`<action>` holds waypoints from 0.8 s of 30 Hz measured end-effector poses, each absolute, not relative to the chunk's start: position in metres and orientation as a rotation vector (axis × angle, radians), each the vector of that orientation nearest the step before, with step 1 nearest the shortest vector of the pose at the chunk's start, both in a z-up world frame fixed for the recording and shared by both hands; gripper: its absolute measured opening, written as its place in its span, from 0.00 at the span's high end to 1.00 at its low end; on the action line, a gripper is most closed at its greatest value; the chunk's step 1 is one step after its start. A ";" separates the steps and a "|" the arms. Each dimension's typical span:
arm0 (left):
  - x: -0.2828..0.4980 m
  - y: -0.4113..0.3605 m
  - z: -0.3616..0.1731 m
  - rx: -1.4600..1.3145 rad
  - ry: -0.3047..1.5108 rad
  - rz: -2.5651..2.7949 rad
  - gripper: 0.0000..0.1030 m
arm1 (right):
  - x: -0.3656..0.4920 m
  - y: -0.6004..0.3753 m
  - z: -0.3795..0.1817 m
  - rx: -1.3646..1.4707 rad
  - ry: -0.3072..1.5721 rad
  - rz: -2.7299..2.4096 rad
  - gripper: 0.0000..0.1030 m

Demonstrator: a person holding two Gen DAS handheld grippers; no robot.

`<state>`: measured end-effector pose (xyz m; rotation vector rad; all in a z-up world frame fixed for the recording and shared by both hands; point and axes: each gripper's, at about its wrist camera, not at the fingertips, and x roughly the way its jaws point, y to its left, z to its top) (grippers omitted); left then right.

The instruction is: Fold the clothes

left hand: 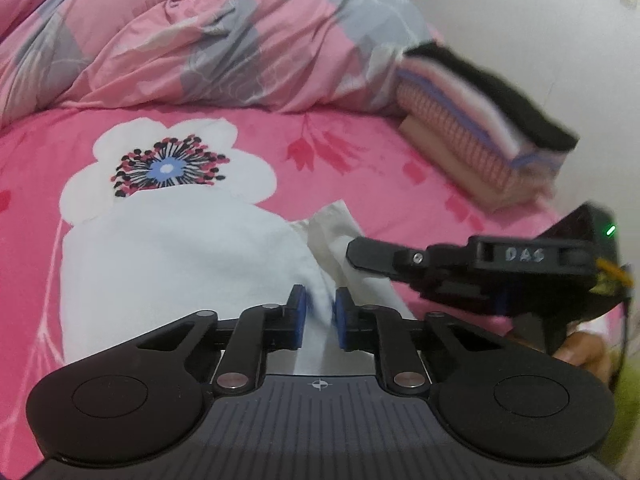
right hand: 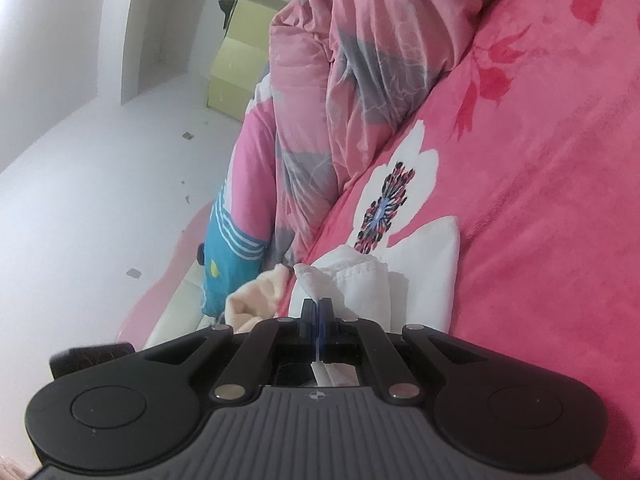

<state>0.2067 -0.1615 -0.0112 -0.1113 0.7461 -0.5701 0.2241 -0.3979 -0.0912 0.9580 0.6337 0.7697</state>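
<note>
A white garment (left hand: 180, 260) lies flat on the pink flowered bedspread (left hand: 360, 168), partly covering a printed white flower. At its near edge my left gripper (left hand: 320, 304) has its blue pads close together with a raised fold of the white cloth pinched between them. My right gripper (left hand: 354, 252) reaches in from the right and is shut on a bunched corner of the same garment. In the right wrist view the right gripper (right hand: 317, 306) has its pads closed on white cloth, and the white garment (right hand: 424, 272) hangs crumpled ahead of it.
A stack of folded clothes (left hand: 480, 132) sits at the bed's right edge by the wall. A pink and grey quilt (left hand: 200, 40) is heaped along the back. Off the bed are a yellow-green box (right hand: 236, 72), a blue patterned cloth (right hand: 232, 256) and a cream cloth (right hand: 256, 300).
</note>
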 end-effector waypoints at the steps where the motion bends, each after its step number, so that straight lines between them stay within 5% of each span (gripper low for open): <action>1: 0.207 -0.158 -0.012 -0.136 0.741 -0.577 0.89 | 0.224 -0.398 -0.092 0.963 0.634 0.769 1.00; 16: 0.203 -0.117 -0.021 -0.443 0.640 -0.672 0.95 | 0.227 -0.390 -0.090 0.920 0.643 0.811 1.00; 19: 0.208 -0.126 -0.022 -0.387 0.716 -0.665 0.92 | 0.227 -0.395 -0.094 0.954 0.641 0.791 1.00; 24: 0.209 -0.146 -0.020 -0.209 0.766 -0.603 0.69 | 0.226 -0.398 -0.096 0.981 0.632 0.787 1.00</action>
